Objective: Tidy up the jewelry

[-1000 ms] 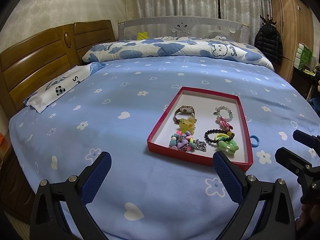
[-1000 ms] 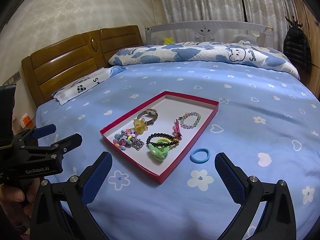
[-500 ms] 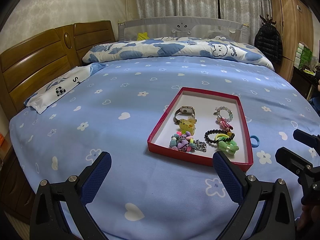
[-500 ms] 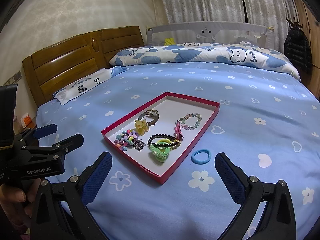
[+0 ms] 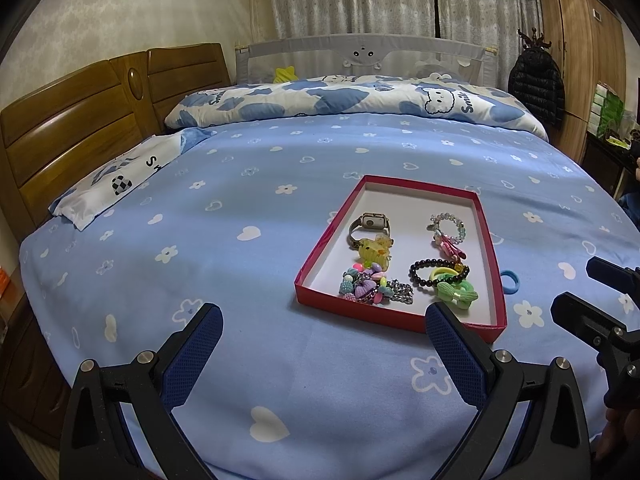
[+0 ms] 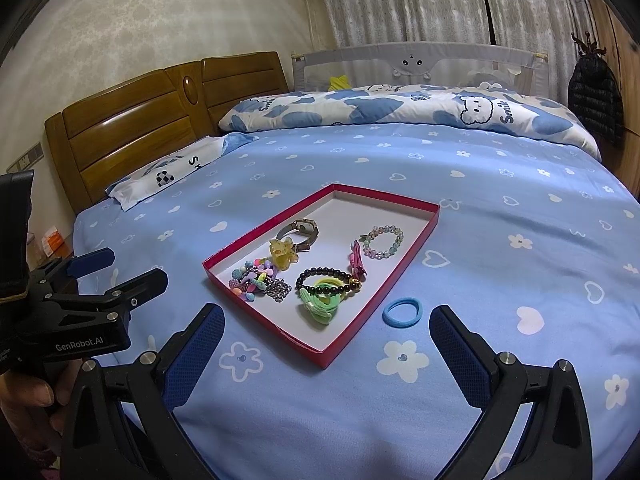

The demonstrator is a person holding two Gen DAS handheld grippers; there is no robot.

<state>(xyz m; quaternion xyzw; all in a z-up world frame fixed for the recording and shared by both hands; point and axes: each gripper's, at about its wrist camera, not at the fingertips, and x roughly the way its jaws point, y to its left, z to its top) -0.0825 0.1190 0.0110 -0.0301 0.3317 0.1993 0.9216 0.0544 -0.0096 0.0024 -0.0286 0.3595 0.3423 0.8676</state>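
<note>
A red tray (image 5: 490, 248) (image 6: 256, 236) with a white floor lies on the blue bedsheet. In it are a watch (image 5: 370, 222) (image 6: 305, 230), a yellow clip (image 5: 375, 252), a colourful bead chain (image 5: 368, 286) (image 6: 256, 278), a black bead bracelet (image 5: 436, 272) (image 6: 326, 280), a green hair tie (image 5: 456, 292) (image 6: 322, 304) and a pastel bracelet (image 5: 448, 226) (image 6: 383, 242). A blue hair ring (image 5: 511, 281) (image 6: 402, 311) lies on the sheet just right of the tray. My left gripper (image 5: 324, 348) is open and empty, short of the tray. My right gripper (image 6: 326, 354) is open and empty, near the tray's front corner.
A wooden headboard (image 5: 60, 128) and a flat pillow (image 5: 116, 180) are at the left. A rolled cloud-print quilt (image 5: 360, 100) lies along the far side. A wardrobe and a black jacket (image 5: 536, 84) stand at the right.
Both grippers have drifted slightly; the tray sits a little lower in the right wrist view. Nothing was picked up or moved.
</note>
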